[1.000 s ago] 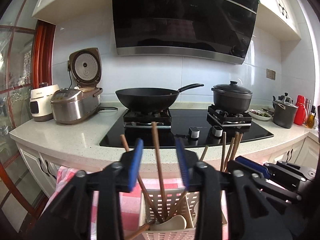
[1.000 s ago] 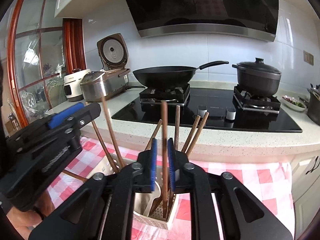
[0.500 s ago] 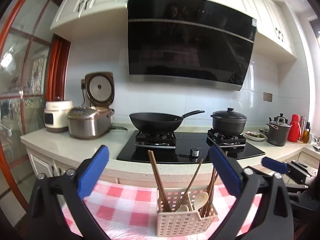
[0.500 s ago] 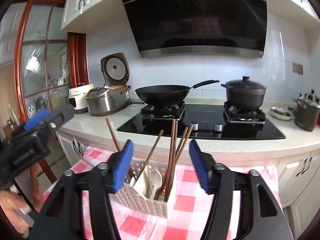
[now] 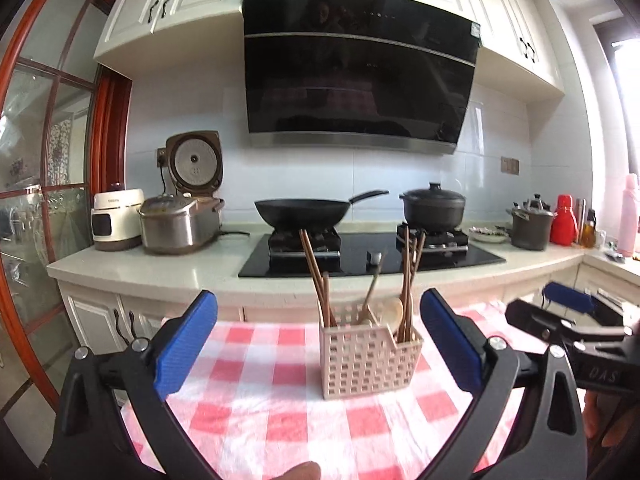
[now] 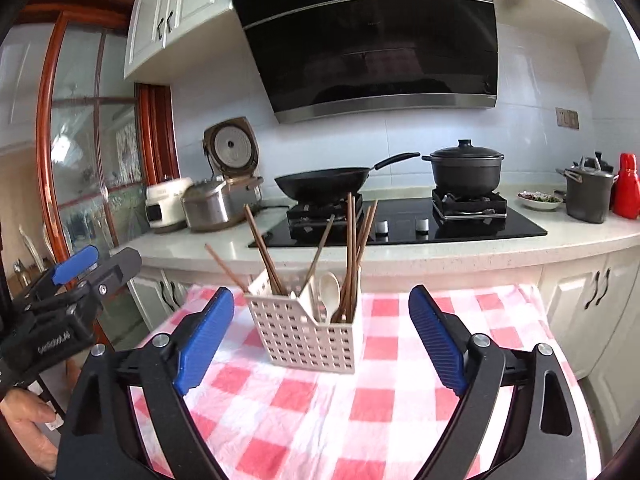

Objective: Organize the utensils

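A cream slotted utensil basket (image 5: 368, 356) (image 6: 308, 336) stands on the red-and-white checked tablecloth (image 5: 260, 400) (image 6: 360, 400). Brown chopsticks (image 5: 316, 276) (image 6: 352, 248) and a pale spoon (image 5: 394, 312) (image 6: 330, 288) stick up out of it. My left gripper (image 5: 319, 304) is open and wide, set back from the basket, nothing between its blue pads. My right gripper (image 6: 321, 294) is also back from the basket; its jaws are opening, nothing between them. Each gripper shows at the edge of the other view: the right gripper (image 5: 568, 312) and the left gripper (image 6: 76, 276).
Behind the table runs a white counter (image 5: 160, 264) with a black hob (image 6: 400, 224), a wok (image 5: 304, 210), a lidded pot (image 6: 466, 170) and an open rice cooker (image 5: 184, 216). Cabinet doors (image 6: 592, 312) stand right of the table. A hand (image 6: 24, 420) shows at lower left.
Both grippers let go of the chopsticks they were shut around and opened wide. Both pulled back from the basket, which now looks smaller and stands free.
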The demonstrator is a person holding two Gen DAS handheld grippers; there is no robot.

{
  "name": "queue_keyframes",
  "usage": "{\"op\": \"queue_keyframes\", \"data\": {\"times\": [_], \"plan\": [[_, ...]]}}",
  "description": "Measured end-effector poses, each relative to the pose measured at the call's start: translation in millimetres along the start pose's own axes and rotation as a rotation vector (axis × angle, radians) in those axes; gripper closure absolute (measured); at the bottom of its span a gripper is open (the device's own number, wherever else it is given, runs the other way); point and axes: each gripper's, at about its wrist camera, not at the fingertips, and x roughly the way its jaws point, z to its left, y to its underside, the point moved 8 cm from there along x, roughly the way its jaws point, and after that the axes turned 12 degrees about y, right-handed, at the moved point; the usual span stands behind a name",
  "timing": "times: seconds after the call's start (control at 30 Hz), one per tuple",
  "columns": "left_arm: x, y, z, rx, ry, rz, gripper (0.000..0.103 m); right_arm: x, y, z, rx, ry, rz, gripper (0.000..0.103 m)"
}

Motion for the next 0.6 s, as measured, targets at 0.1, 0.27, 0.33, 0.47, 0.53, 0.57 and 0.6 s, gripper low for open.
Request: {"op": "queue_keyframes", "data": {"times": [0.1,0.27,0.33,0.47,0.53,0.57,0.6], "plan": [[0.6,16.9,0.0,0.004,-0.004,0.022,0.005,-0.5,7.6,3.2,-0.037,0.026,0.006,0.018],[6.6,39.6,2.8,0.005,0.007,0.068,0.005,6.9,22.1,4.9,-0.083,0.038,0.041,0.018],[10.9,42.6,4.6,-0.005,0.027,0.084,0.005,9.2,24.4,5.4,-0.093,0.029,0.047,0.018],[15.6,48.0,4.9,-0.008,0.045,0.113,0.005,10.9,26.3,3.3,-0.093,0.020,0.057,0.018],[17.1,49.4,3.2,-0.004,0.047,0.121,0.005,10.6,25.7,3.2,-0.089,0.012,0.060,0.018],[17.4,50.2,2.7,-0.004,0.046,0.125,0.005,10.3,26.0,4.3,-0.094,0.008,0.065,0.018],[17.8,49.4,2.4,-0.006,0.048,0.127,0.005,10.1,26.4,5.6,-0.100,0.006,0.066,0.018]]}}
